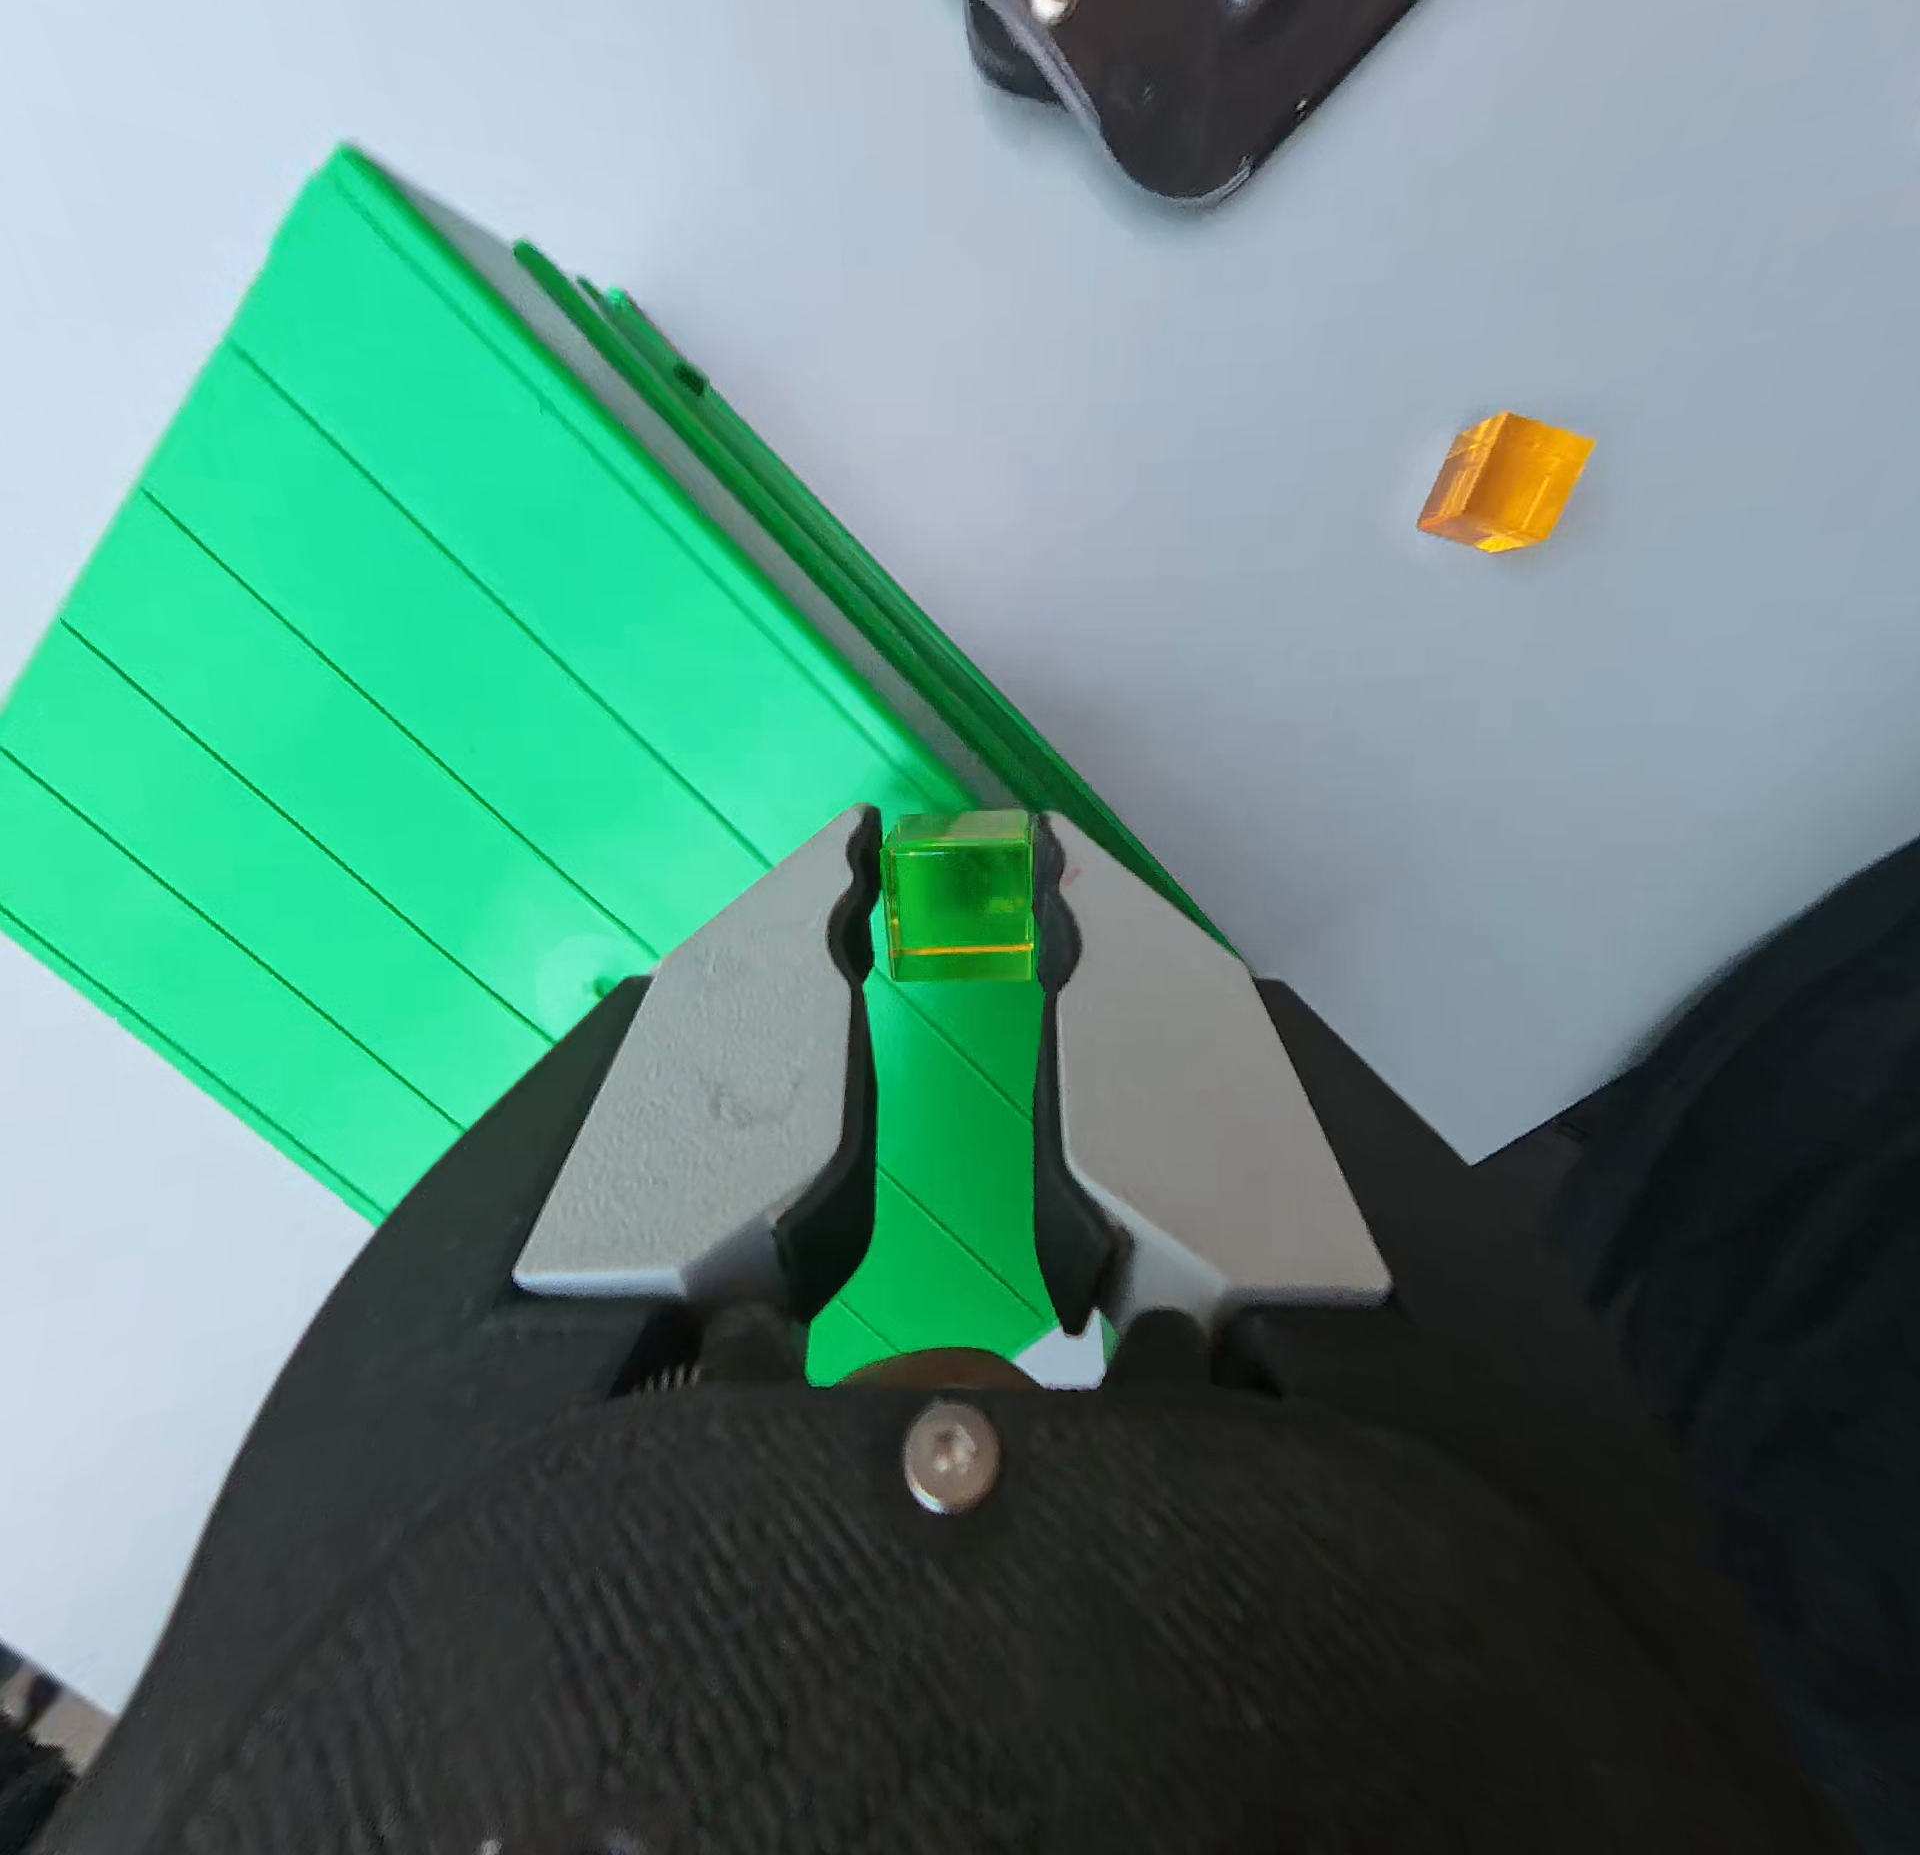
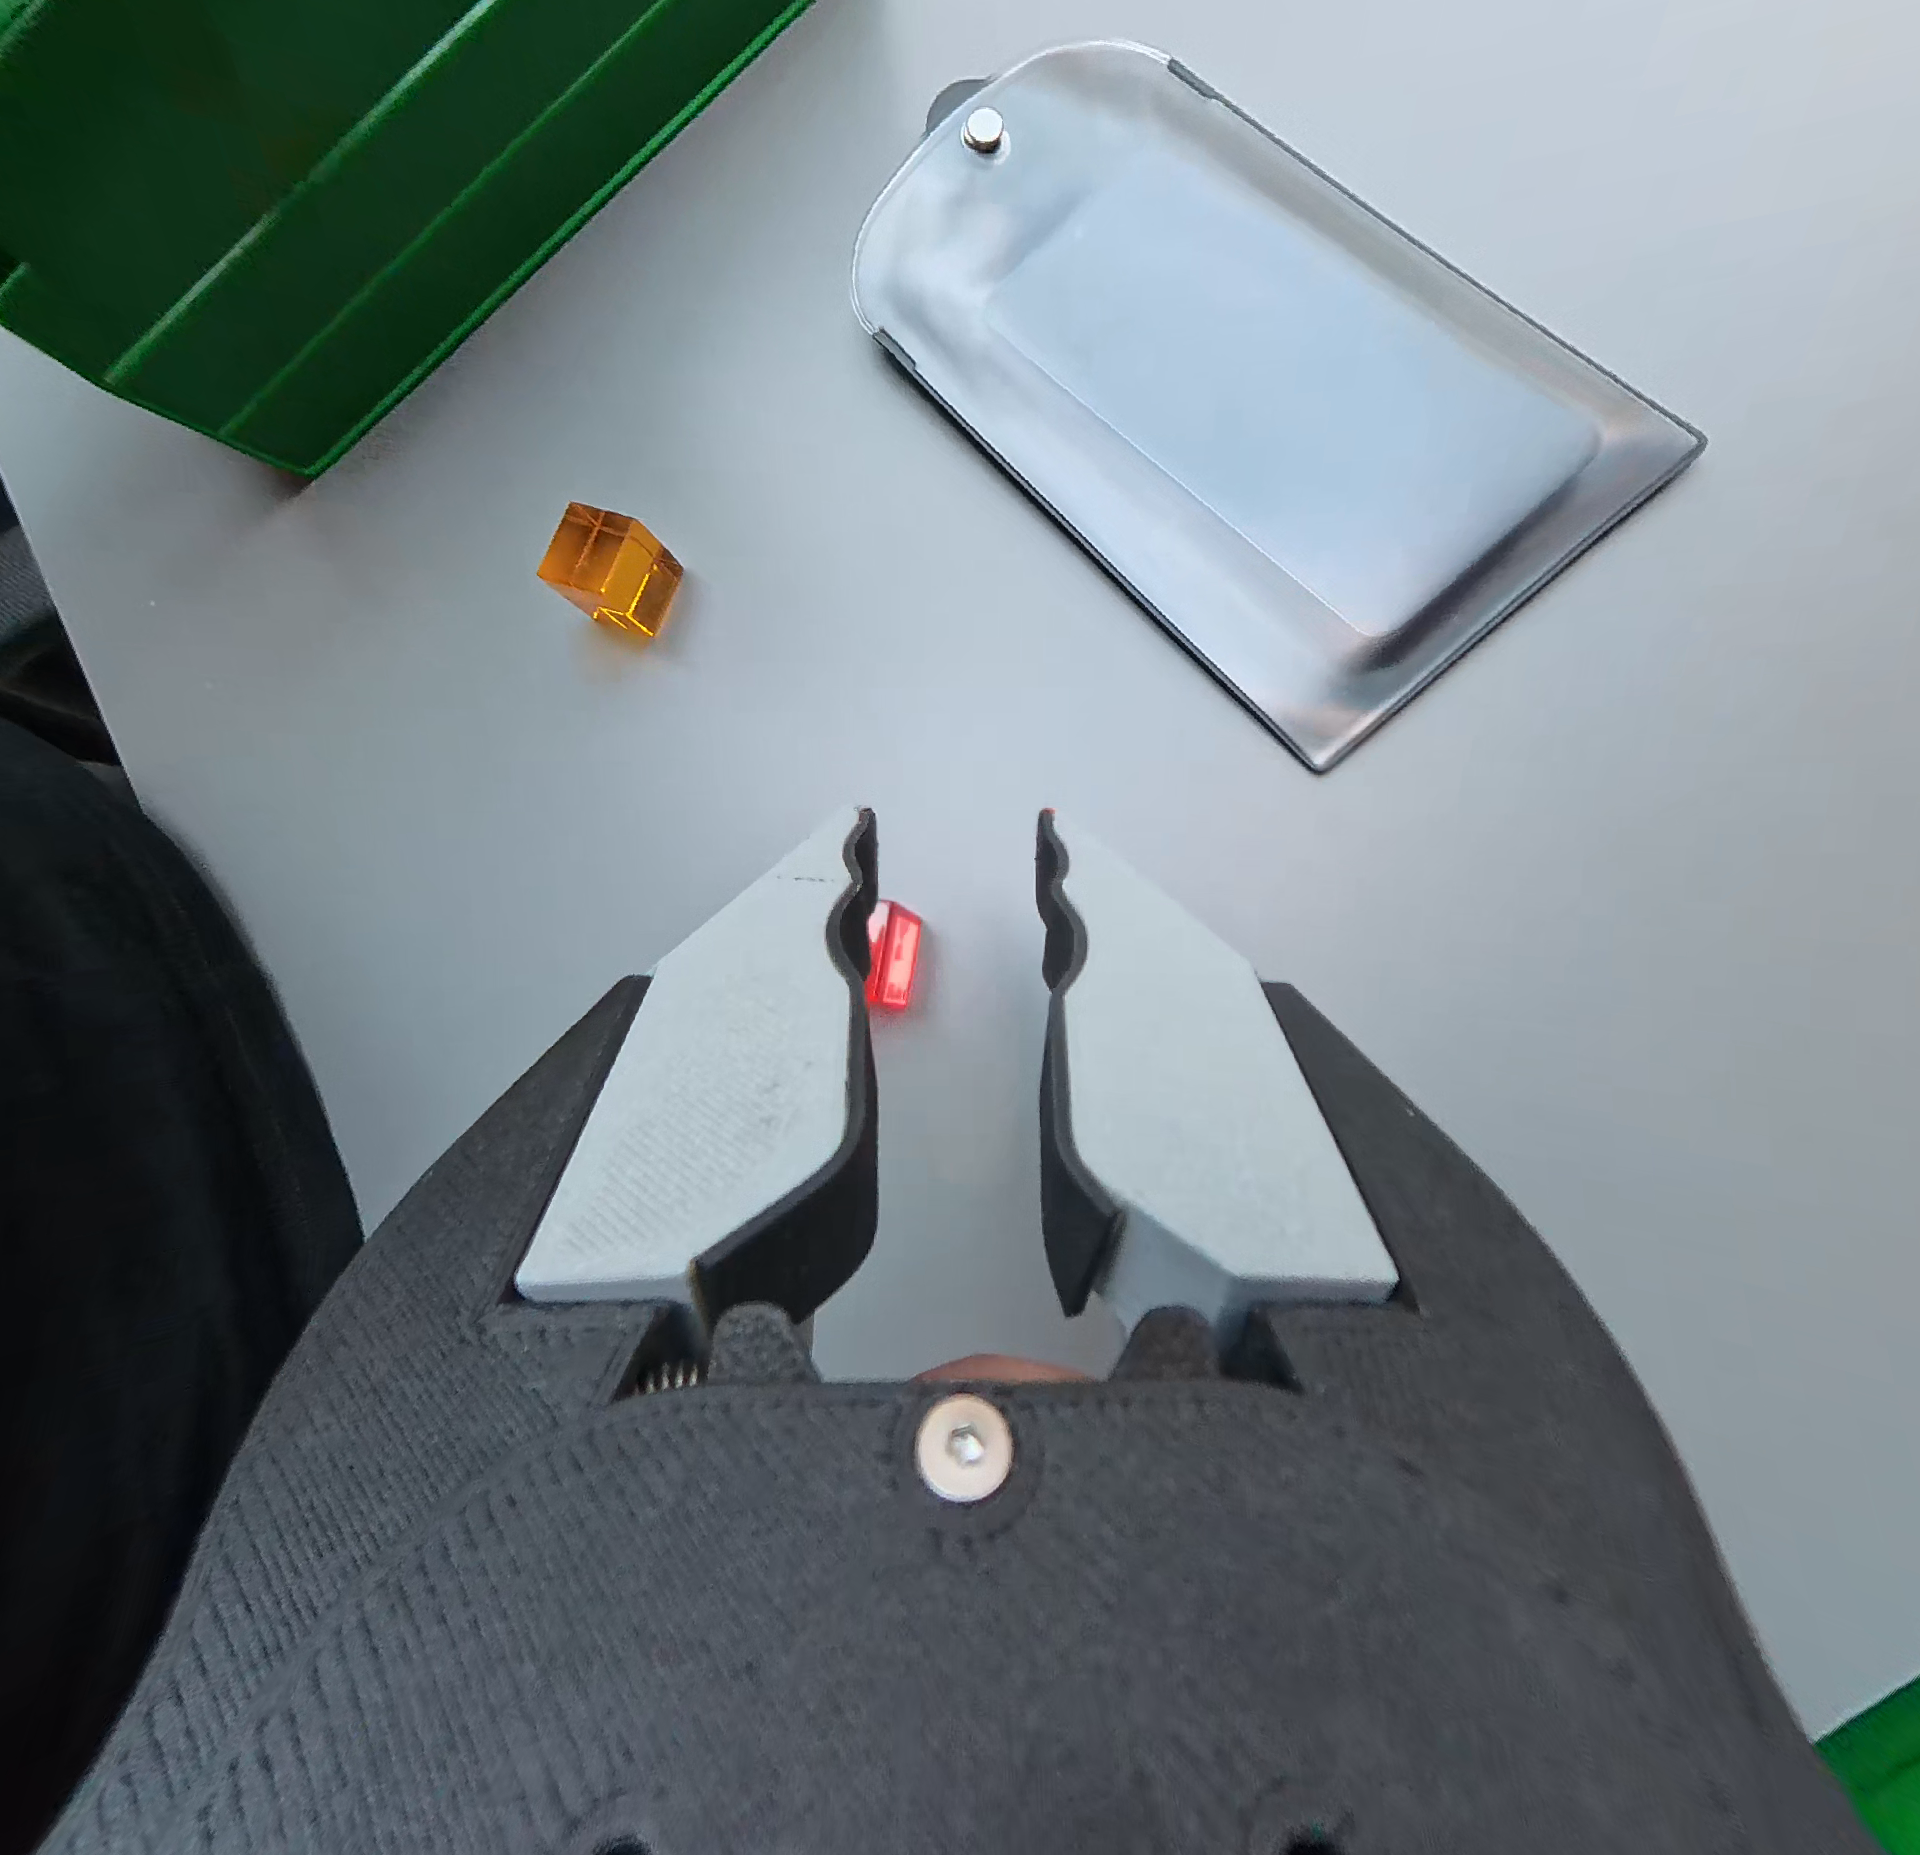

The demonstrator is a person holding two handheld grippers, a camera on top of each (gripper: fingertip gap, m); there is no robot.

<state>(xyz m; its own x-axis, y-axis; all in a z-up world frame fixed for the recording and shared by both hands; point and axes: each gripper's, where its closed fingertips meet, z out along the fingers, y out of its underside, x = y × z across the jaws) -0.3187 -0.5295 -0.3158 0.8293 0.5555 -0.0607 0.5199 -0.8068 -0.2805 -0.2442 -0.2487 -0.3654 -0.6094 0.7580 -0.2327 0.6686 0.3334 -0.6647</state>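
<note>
Left claw pinched a small translucent green cube above the green plastic bin, while the right claw hung parted over a small translucent red block on the grey surface

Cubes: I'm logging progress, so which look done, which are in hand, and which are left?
Done: no cube shows in the visible parts of the green bin. In hand: the left gripper is shut on the green cube, held over the bin. Left: the red cube lies on the table under the open right gripper, close to one finger; the orange cube lies loose, apart from both.
</note>
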